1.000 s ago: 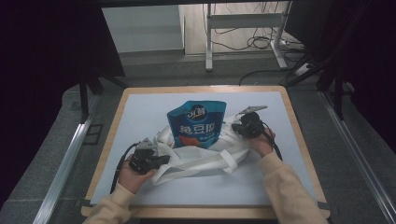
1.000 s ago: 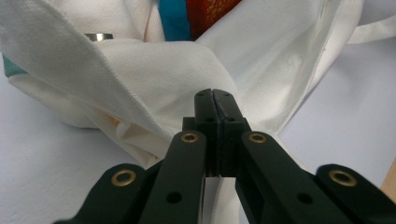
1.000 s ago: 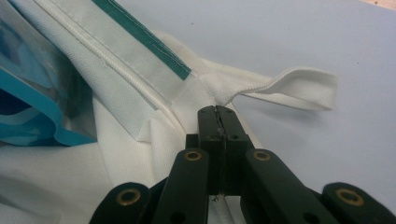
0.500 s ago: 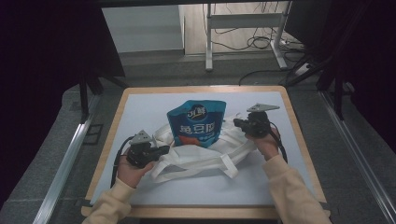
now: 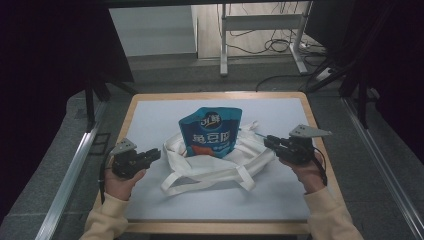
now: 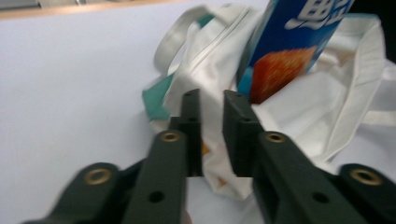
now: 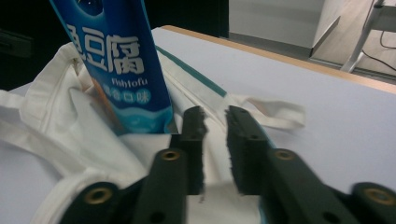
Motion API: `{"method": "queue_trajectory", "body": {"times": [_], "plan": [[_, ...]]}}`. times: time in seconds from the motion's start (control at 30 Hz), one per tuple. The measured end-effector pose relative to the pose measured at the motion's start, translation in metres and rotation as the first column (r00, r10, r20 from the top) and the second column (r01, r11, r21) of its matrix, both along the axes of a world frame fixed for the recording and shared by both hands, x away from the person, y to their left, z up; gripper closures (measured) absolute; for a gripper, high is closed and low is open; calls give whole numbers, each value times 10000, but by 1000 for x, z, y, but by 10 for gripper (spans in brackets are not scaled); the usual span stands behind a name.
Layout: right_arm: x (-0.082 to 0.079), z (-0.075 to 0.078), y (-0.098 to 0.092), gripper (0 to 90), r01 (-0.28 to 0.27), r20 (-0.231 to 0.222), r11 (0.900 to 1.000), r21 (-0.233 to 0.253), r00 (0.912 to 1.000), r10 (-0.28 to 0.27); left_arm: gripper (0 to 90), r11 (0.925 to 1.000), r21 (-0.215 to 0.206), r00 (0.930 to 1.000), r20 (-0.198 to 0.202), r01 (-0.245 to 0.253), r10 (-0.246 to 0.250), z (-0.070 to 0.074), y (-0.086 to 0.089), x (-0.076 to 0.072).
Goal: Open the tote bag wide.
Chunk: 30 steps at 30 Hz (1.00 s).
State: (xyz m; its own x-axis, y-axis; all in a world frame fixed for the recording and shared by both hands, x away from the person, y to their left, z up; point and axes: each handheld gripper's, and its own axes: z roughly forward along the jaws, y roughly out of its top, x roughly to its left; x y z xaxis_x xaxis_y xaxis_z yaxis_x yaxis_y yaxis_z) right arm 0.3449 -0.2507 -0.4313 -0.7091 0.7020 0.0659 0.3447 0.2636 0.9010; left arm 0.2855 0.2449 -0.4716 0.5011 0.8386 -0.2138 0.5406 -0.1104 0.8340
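High view, blue pouch [image 5: 211,131] on white tote [image 5: 220,162], between both slightly spread, empty claws, left claw [image 5: 157,154], right claw [image 5: 267,141].

Wood-edged table [image 5: 150,105] — cables [image 5: 272,46] on floor behind.

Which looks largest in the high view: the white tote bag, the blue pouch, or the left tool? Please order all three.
1. white tote bag, spread widest on the table
2. blue pouch
3. left tool, somewhat smaller than the pouch
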Motion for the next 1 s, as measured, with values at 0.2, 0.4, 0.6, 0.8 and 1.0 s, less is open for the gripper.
{"method": "queue_trajectory", "body": {"times": [0.2,0.4,0.6,0.8,1.0], "plan": [[-17,-15,-28,506,392,-222,9992,106,9990,-389,493,9981,418,9985,-281,-462,474,-14,6,2],[-20,-45,-46,454,1014,-912,9948,-45,9907,-1014,404,9947,755,9933,-868,-692,757,-34,9,8],[-16,-63,-44,440,1082,-1297,9934,-387,9852,-1124,375,9931,999,9919,-1048,-610,714,-42,6,10],[-17,-63,-42,425,1200,-1148,9919,-406,9856,-1239,360,9927,1024,9922,-995,-645,747,-42,6,10],[-18,-64,-41,381,1407,-1010,9893,-385,9844,-1439,349,9896,1246,9914,-1002,-715,843,-45,2,11]]}}
